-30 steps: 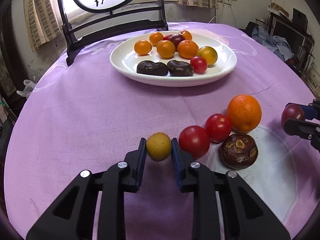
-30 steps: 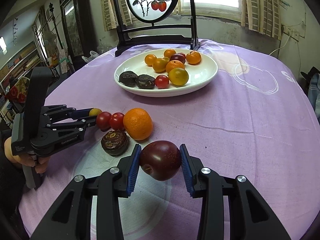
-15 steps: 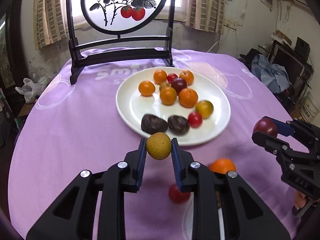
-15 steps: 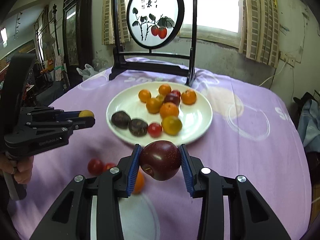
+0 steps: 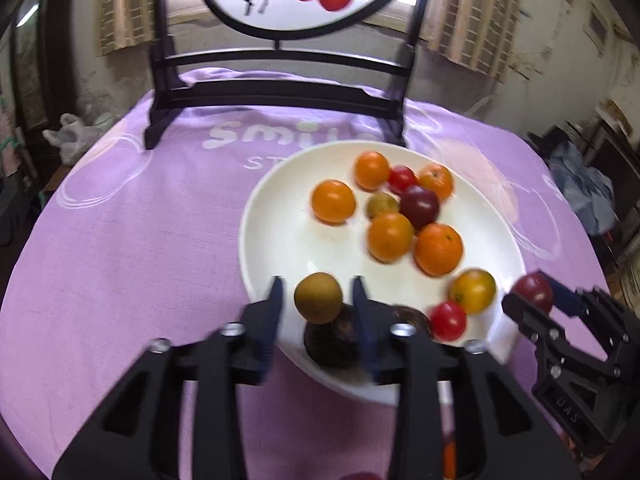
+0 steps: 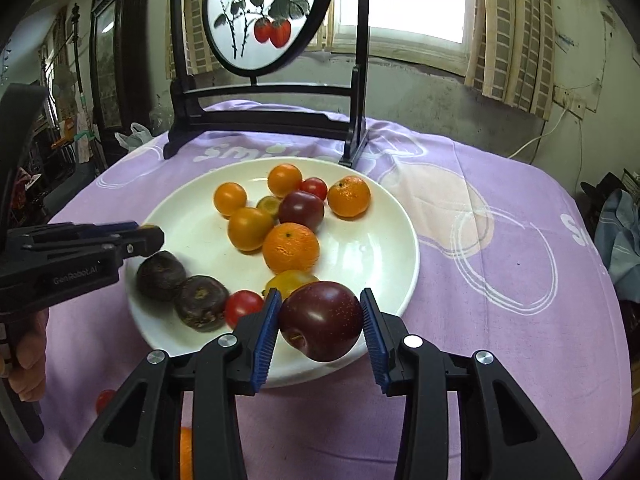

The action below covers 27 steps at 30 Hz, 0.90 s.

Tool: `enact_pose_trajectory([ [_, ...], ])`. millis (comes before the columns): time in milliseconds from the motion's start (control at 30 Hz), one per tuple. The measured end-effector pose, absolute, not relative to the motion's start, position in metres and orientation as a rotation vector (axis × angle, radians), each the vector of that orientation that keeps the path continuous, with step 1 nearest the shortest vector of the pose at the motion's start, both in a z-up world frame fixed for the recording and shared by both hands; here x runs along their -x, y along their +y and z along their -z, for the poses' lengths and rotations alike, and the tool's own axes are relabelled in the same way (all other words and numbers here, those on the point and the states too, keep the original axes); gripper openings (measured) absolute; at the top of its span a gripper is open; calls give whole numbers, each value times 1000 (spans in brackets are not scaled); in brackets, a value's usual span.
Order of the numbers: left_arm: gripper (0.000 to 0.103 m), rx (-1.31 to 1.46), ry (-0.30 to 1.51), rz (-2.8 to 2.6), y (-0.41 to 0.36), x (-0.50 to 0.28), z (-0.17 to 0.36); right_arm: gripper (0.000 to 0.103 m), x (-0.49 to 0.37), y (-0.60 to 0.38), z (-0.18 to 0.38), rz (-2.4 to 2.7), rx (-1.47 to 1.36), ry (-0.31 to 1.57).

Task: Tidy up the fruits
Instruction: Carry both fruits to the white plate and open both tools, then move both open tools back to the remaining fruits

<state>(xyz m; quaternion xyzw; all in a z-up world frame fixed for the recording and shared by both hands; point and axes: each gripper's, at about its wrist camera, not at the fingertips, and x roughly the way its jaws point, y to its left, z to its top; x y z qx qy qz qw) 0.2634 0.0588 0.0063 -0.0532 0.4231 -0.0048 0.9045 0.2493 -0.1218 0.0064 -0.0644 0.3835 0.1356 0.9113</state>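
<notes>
A white plate [image 5: 280,236] [image 6: 380,240] holds several oranges, tomatoes, a dark plum and two dark brown fruits [image 6: 160,276]. My left gripper [image 5: 318,300] hangs over the plate's near left rim. Its jaws stand apart with a gap on each side of the small yellow-brown fruit [image 5: 319,298], which sits just above a dark brown fruit [image 5: 336,336]. My right gripper [image 6: 320,324] is shut on a dark red plum [image 6: 321,320] over the plate's near rim. The right gripper also shows in the left wrist view [image 5: 532,300], and the left gripper in the right wrist view [image 6: 150,236].
A black wooden stand with a round painted screen [image 6: 264,16] stands behind the plate on the purple tablecloth [image 6: 500,280]. A red tomato [image 6: 105,399] and an orange [image 6: 185,456] lie on the cloth below my grippers.
Both grippers moved forward to the plate's near rim. The left jaws have opened around the yellow-brown fruit. The right gripper still holds the plum.
</notes>
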Motion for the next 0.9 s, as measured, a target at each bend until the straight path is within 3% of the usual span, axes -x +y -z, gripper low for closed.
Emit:
enact_pose_trajectory([
  [33, 58, 114, 860, -4, 59, -263, -7, 44, -250, -122, -4, -277, 131, 791],
  [200, 58, 115, 867, 19, 56, -253, -8, 47, -242, -128, -6, -275, 98, 784],
  [633, 77, 162, 883, 28, 61, -181, -11, 58, -168, -148, -14, -343, 39, 796],
  [900, 77, 136, 872, 43, 57, -130, 0, 58, -124, -137, -4, -390, 104, 830],
])
